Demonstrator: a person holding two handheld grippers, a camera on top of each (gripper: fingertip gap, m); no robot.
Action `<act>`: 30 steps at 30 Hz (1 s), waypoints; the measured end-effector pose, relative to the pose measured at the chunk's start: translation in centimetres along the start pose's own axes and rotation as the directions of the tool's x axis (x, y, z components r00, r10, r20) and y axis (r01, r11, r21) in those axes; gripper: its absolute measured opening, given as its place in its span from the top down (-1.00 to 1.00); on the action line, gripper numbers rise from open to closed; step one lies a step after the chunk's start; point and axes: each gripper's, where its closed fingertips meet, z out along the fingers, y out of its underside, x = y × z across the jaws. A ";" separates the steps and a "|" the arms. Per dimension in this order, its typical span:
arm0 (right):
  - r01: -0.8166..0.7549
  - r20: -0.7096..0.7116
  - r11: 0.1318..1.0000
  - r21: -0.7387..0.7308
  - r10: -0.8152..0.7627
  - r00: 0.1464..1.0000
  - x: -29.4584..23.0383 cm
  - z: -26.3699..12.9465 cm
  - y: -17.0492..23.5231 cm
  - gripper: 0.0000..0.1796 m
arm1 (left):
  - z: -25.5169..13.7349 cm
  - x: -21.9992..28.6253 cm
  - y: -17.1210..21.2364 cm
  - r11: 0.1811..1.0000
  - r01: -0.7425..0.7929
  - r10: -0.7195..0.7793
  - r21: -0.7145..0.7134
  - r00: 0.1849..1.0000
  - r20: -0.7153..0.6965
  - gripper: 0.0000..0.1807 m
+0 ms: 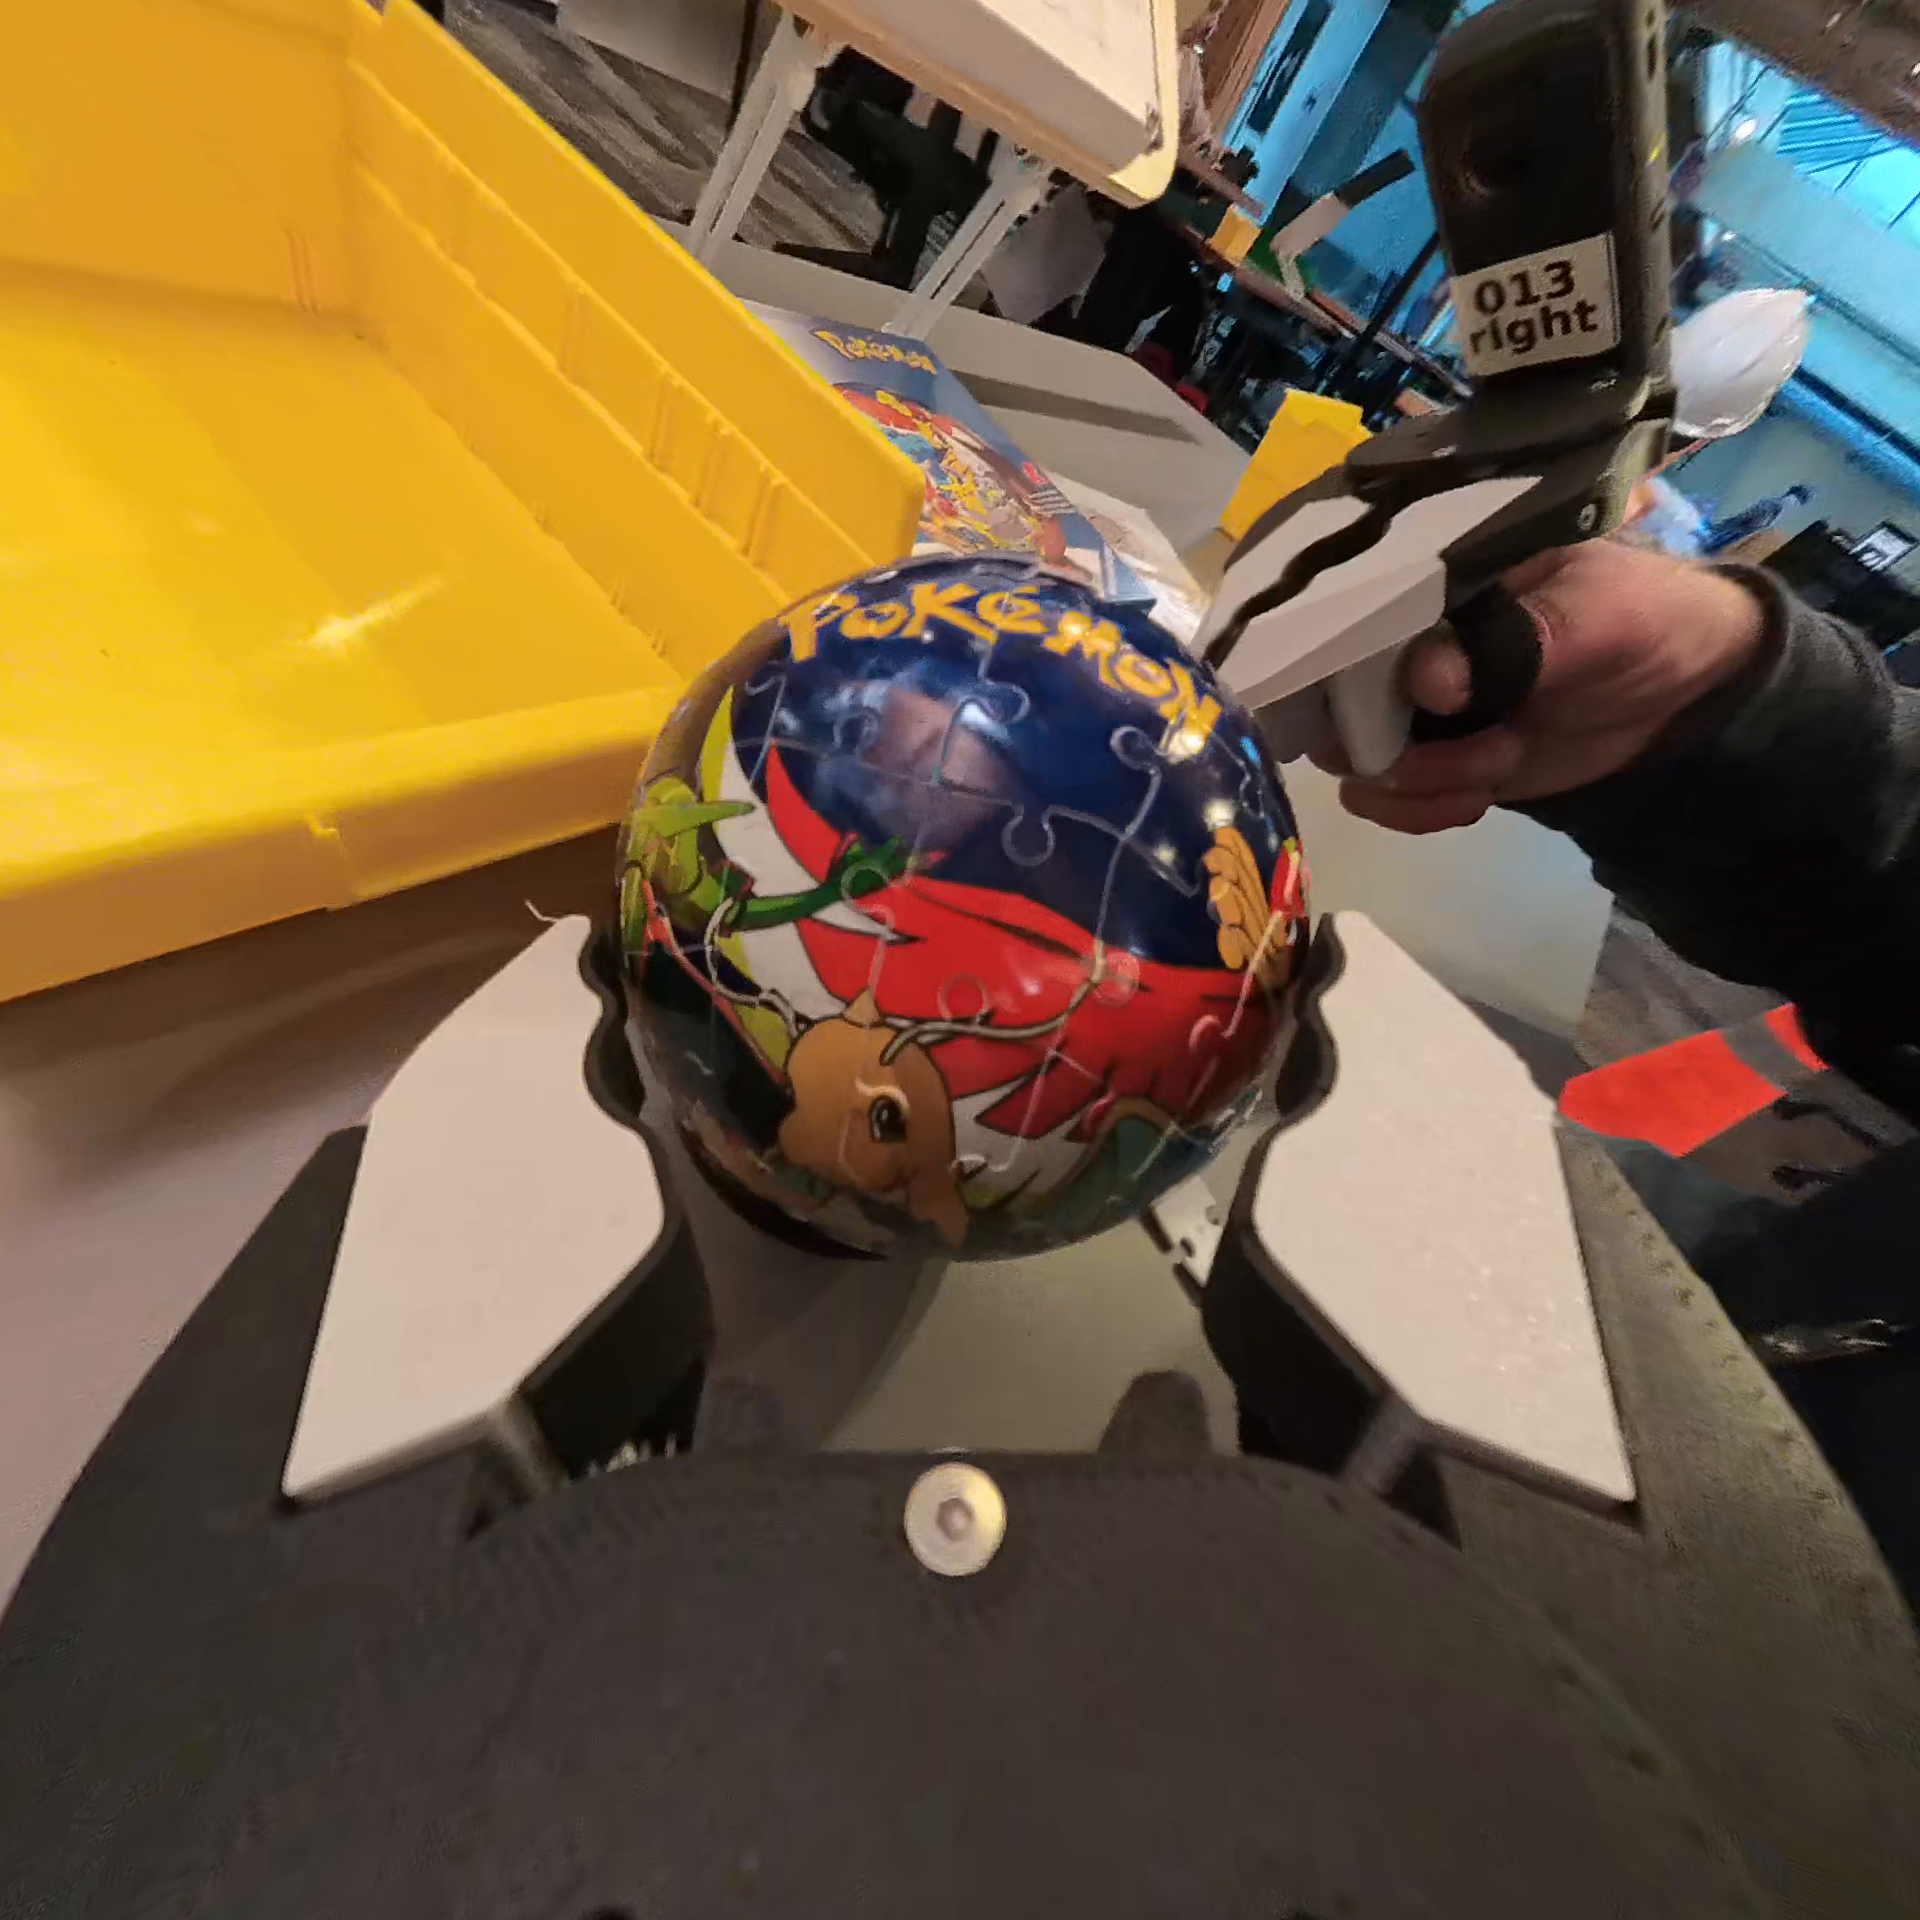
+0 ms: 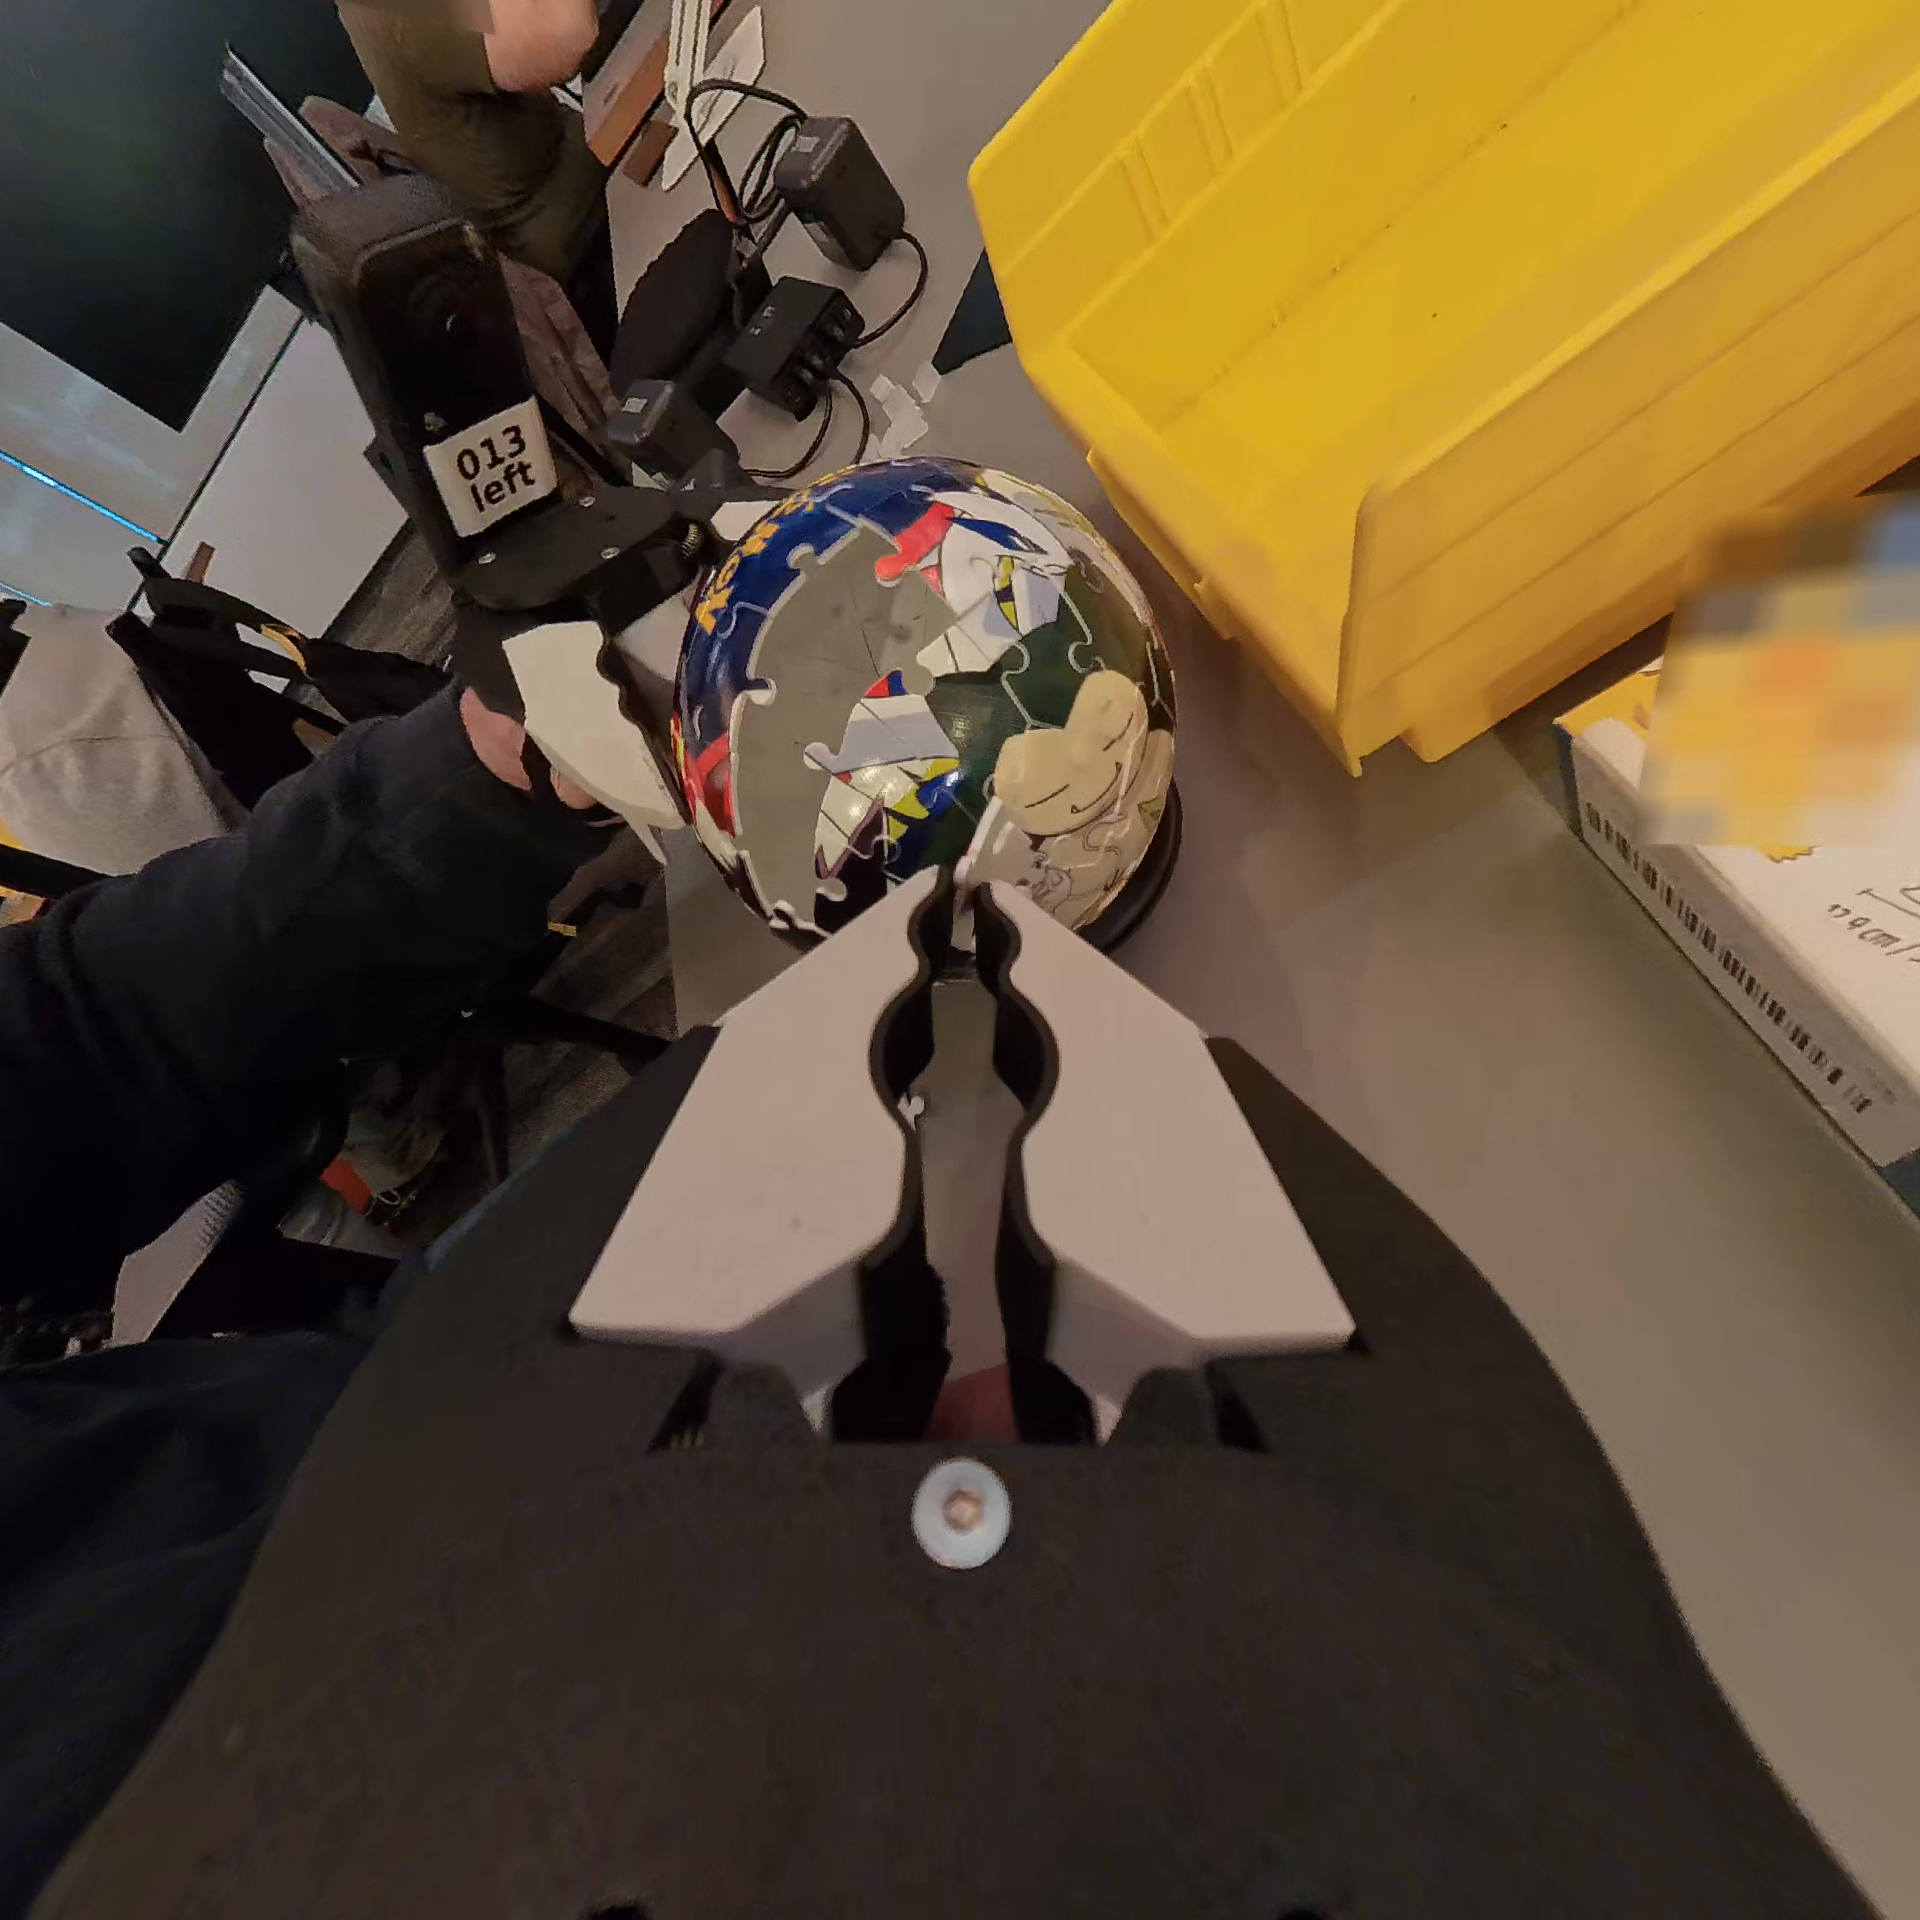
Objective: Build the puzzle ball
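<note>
Left wrist view showed your left hand-held gripper (image 1: 961, 997) spread wide, its fingers pressed against both sides of the puzzle ball (image 1: 961, 904), which sat on the grey desk (image 1: 156, 1143) just beside the yellow bin (image 1: 312, 468). Your right hand-held gripper (image 2: 961, 888) was nearly pressed together, pinching a small puzzle piece (image 2: 995, 844) against the ball's side, near its unfilled grey gap (image 2: 821, 665).

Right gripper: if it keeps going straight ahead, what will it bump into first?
Most likely the puzzle ball. The right gripper pinches a small puzzle piece at its tips, right at the ball's lower side, so that piece would meet the ball first. Whether they already touch is unclear.
</note>
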 end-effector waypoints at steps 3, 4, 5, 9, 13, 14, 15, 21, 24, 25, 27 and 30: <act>-0.003 0.000 1.000 0.007 0.003 1.000 0.3 -0.4 0.0 1.00 | 0.0 -0.1 -0.1 0.996 0.082 -0.083 -0.021 0.995 -0.064 -0.33; -0.010 0.005 1.000 0.010 0.010 1.000 0.4 -0.4 0.0 1.00 | -0.1 -0.3 -0.4 0.994 0.110 -0.110 -0.009 0.991 -0.079 -0.31; -0.012 0.012 1.000 0.011 0.011 1.000 0.4 -0.5 0.0 1.00 | -0.2 -0.5 -0.8 0.992 0.123 -0.122 0.005 0.989 -0.083 -0.29; -0.019 0.059 0.999 0.029 0.017 0.998 0.0 -0.8 0.1 1.00 | -0.4 -0.4 -1.3 0.995 0.104 -0.105 -0.006 0.991 -0.085 -0.31; -0.054 0.176 0.996 0.067 0.042 0.984 -1.4 -1.6 -0.6 1.00 | -0.9 -0.4 -1.4 0.997 0.083 -0.083 0.002 0.995 -0.063 -0.32; -0.075 0.222 0.994 0.075 0.057 0.973 -1.9 -2.0 -0.7 1.00 | -1.1 -0.5 -1.3 0.997 0.074 -0.074 0.001 0.996 -0.048 -0.33; -0.098 0.278 0.991 0.086 0.070 0.958 -2.4 -2.4 -0.9 1.00 | -1.4 -0.7 -1.6 0.999 0.052 -0.052 0.015 0.998 -0.023 -0.33; -0.230 0.484 0.969 0.089 0.159 0.861 -3.4 -4.1 -0.7 1.00 | -3.3 0.6 -1.8 0.997 -0.079 0.078 0.009 0.994 0.080 -0.30; -0.193 0.477 0.978 0.079 0.133 0.869 -3.8 -3.9 -0.3 1.00 | -4.0 1.1 -1.8 0.987 -0.161 0.160 -0.004 0.974 0.163 -0.25; -0.179 0.473 0.981 0.075 0.123 0.873 -4.0 -3.8 -0.4 1.00 | -4.0 1.4 -1.7 0.984 -0.176 0.176 -0.015 0.969 0.174 -0.25; -0.150 0.473 0.986 0.074 0.098 0.876 -4.6 -3.6 -0.8 1.00 | -4.1 1.8 -1.8 0.977 -0.210 0.210 -0.022 0.957 0.199 -0.24; -0.109 0.466 0.991 0.073 0.063 0.882 -5.3 -3.0 -1.6 1.00 | -4.0 2.3 -2.3 0.958 -0.282 0.285 -0.044 0.930 0.231 -0.23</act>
